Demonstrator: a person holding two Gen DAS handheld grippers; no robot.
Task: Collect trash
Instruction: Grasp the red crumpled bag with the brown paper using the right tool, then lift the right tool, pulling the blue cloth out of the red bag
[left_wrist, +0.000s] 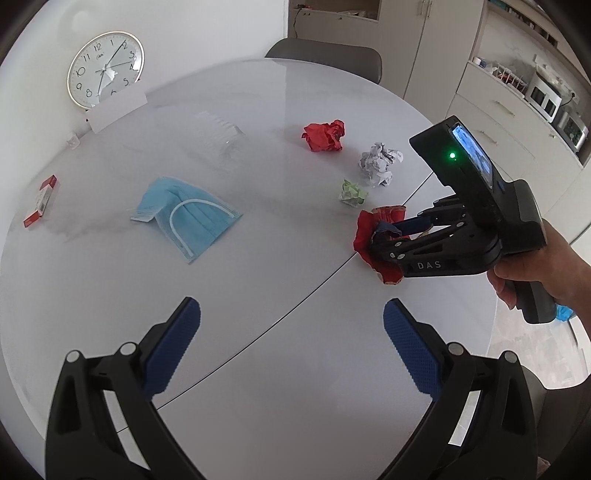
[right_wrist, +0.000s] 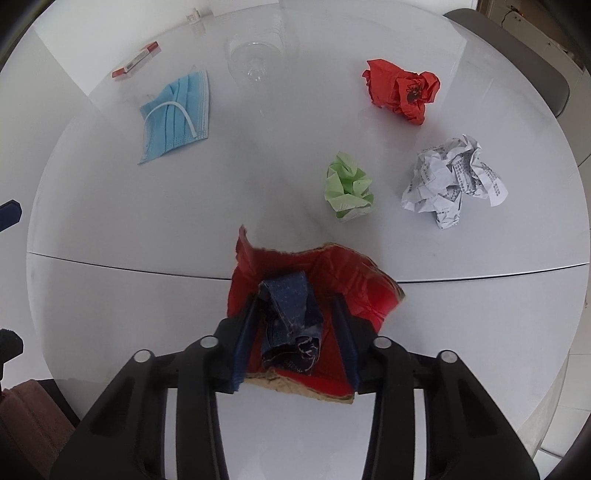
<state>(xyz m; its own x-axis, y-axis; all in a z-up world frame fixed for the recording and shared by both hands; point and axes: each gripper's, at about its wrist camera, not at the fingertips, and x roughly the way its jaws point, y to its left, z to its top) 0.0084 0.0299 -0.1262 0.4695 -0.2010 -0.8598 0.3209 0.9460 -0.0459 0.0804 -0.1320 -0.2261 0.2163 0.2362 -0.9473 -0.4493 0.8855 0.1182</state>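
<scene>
My right gripper (right_wrist: 295, 332) (left_wrist: 384, 236) is shut on a torn red cardboard scrap (right_wrist: 354, 280) (left_wrist: 364, 236) with a dark blue crumpled piece (right_wrist: 291, 314) inside it, just above the white round table (right_wrist: 147, 295). My left gripper (left_wrist: 291, 332) is open and empty over the near table. On the table lie a red crumpled paper (right_wrist: 400, 90) (left_wrist: 325, 136), a green crumpled paper (right_wrist: 347, 186) (left_wrist: 352, 192), a white printed crumpled paper (right_wrist: 452, 181) (left_wrist: 380, 164) and a blue face mask (right_wrist: 177, 114) (left_wrist: 184, 216).
A clear glass (right_wrist: 255, 62) (left_wrist: 225, 136) stands at the table's far side. A small red-and-white box (right_wrist: 136, 65) (left_wrist: 40, 201) lies near the left edge. A wall clock (left_wrist: 105, 70) leans at the back left. A grey chair (left_wrist: 325, 59) stands behind the table.
</scene>
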